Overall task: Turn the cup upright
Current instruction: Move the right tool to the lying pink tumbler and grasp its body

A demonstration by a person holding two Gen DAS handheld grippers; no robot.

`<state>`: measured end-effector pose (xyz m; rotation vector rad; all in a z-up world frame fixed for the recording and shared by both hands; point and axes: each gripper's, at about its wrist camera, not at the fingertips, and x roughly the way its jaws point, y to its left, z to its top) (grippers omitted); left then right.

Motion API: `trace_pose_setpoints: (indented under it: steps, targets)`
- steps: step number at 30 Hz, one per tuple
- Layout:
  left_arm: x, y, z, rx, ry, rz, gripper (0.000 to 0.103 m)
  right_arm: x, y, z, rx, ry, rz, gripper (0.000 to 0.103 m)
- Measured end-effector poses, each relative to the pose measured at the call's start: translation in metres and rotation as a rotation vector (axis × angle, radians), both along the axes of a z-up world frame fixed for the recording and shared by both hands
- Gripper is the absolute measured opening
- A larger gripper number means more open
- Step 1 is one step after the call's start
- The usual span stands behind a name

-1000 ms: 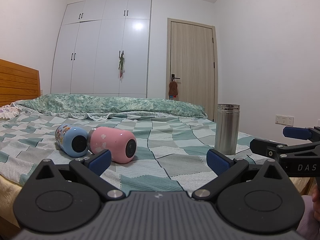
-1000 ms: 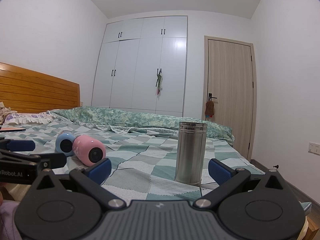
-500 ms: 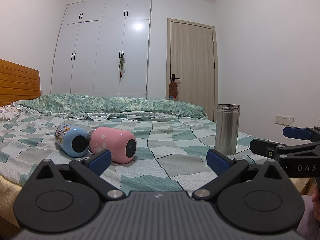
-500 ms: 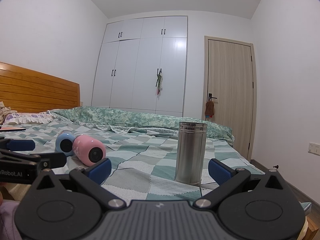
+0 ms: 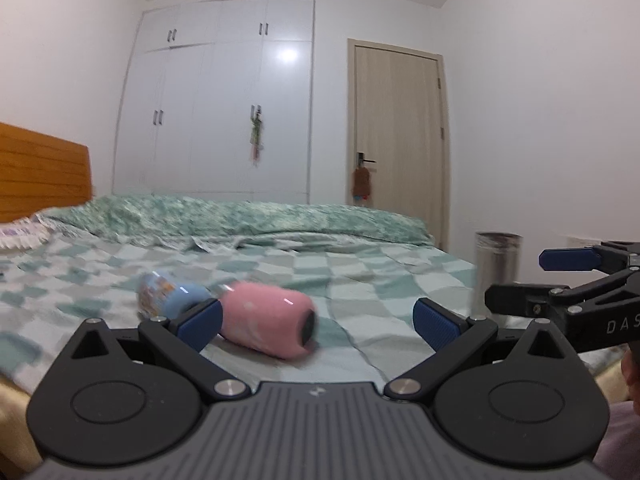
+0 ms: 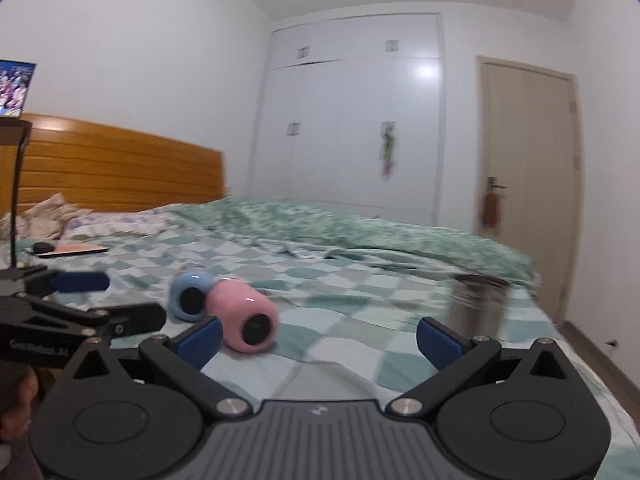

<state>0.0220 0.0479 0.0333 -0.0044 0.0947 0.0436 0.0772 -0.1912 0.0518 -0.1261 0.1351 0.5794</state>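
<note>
A pink cup [image 5: 268, 322] lies on its side on the checked bedspread, its dark end facing me; it also shows in the right wrist view [image 6: 244, 322]. A light blue cup [image 5: 170, 298] lies on its side just left of it and also shows in the right wrist view [image 6: 190, 298]. A steel cup [image 5: 494, 270] stands upright at the right, and in the right wrist view [image 6: 478, 308]. My left gripper [image 5: 318, 322] is open and empty, close in front of the pink cup. My right gripper [image 6: 320, 338] is open and empty, just right of the pink cup.
The bed [image 5: 360, 280] carries a rumpled green quilt [image 5: 240, 216] at the back. A wooden headboard [image 6: 120, 172] stands at the left. A phone and small items [image 6: 68, 249] lie near the pillows. A wardrobe [image 5: 224, 100] and door [image 5: 400, 136] stand behind.
Both grippers have moved forward and swung left toward the lying cups. The pink cup now sits nearer both grippers. The steel cup has shifted to the right in both views.
</note>
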Motion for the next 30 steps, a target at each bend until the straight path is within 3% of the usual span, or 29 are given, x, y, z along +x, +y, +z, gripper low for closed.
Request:
trace_pose_setpoints:
  steps: [14,24,30]
  targets:
    - [0.068,0.08,0.017,0.031,0.093,0.033,0.103,0.115,0.098,0.032,-0.146,0.117,0.183,0.103]
    - [0.108,0.117,0.015,0.043,0.197,0.071,0.103,0.181,0.174,0.033,-0.257,0.205,0.306,0.103]
    - [0.127,0.132,0.01,0.029,0.268,0.093,0.103,0.216,0.195,0.026,-0.32,0.308,0.389,0.103]
